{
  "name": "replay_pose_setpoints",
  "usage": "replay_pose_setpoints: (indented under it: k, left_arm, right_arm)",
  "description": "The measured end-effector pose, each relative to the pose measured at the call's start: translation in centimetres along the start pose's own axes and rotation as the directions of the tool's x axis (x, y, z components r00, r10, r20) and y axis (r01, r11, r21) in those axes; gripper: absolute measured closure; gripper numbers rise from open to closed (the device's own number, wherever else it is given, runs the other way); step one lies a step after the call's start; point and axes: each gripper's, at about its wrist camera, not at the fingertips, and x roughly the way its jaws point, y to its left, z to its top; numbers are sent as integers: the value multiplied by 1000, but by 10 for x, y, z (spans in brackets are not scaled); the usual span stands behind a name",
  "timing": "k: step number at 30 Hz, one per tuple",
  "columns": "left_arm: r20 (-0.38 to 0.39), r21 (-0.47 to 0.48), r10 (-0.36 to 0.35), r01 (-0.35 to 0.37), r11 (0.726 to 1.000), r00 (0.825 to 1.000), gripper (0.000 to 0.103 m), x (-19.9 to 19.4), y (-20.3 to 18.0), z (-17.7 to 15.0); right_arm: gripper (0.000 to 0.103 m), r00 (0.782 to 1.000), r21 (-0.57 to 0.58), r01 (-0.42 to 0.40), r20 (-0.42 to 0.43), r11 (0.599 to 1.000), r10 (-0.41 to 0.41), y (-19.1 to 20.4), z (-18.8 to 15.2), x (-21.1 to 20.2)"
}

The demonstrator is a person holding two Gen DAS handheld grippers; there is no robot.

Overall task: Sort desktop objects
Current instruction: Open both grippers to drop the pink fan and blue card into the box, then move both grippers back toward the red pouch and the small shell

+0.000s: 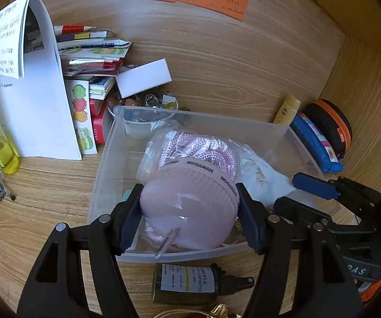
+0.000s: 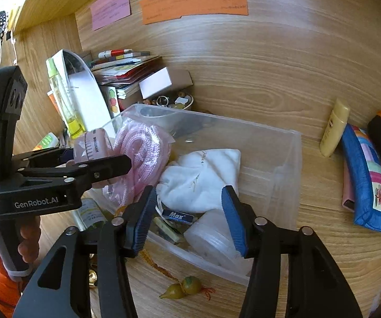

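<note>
**Inspector:** Left gripper?

**Assistant:** Clamped on the pink cup at lower centre, above the clear bin. I judge it is held there for dropping in beside the pink rope.

**Inspector:** Right gripper?

**Assistant:** Jaws apart, gripping nothing, over the bin's near edge above the white cloth and a white jar. Likely freed for the next item.

Left tool clamped, right tool agape.
</note>
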Motion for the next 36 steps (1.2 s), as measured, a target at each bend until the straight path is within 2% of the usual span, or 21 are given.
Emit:
replay_pose_setpoints:
  k: [3, 8, 10, 12, 14, 19, 24, 30, 36]
  left_arm:
    - [0, -1, -3, 3, 1000, 1000, 36, -1, -1, 0]
    - [21, -1, -3, 3, 1000, 1000, 34, -12, -2, 1]
    - [46, 1, 6, -6, 1000, 999, 27, -21, -4, 2]
    - [73, 8, 21, -22, 1000, 997, 27, -32, -6, 3]
    - [90, 14, 37, -38, 999, 995, 25, -40, -7, 4]
    - [145, 16, 76, -80, 997, 986, 12, -67, -7, 3]
    - [177, 14, 99, -103, 995, 979, 6, -89, -6, -5]
    - [167, 16, 123, -127, 992, 978, 5, -101, -2, -22]
    - [109, 12, 140, -143, 990, 984, 5, -98, 7, -46]
  right_arm:
    - [44, 1000, -5, -14, -2, 1000, 14, 2, 0, 0]
    - [43, 999, 10, -45, -6, 999, 45, 1, 2, -3]
    - [42, 999, 16, -48, -3, 999, 48, 0, 3, -6]
    - [41, 999, 17, -46, 7, 999, 46, 1, 4, -12]
    - [37, 999, 16, -41, 23, 999, 40, 3, 6, -19]
    - [24, 997, 12, -20, 73, 1000, 19, 6, 7, -40]
    - [18, 995, 40, 11, 102, 999, -15, 5, 2, -61]
    - [17, 994, 75, 35, 104, 997, -43, -1, -12, -79]
    - [17, 994, 117, 57, 82, 991, -67, -9, -33, -88]
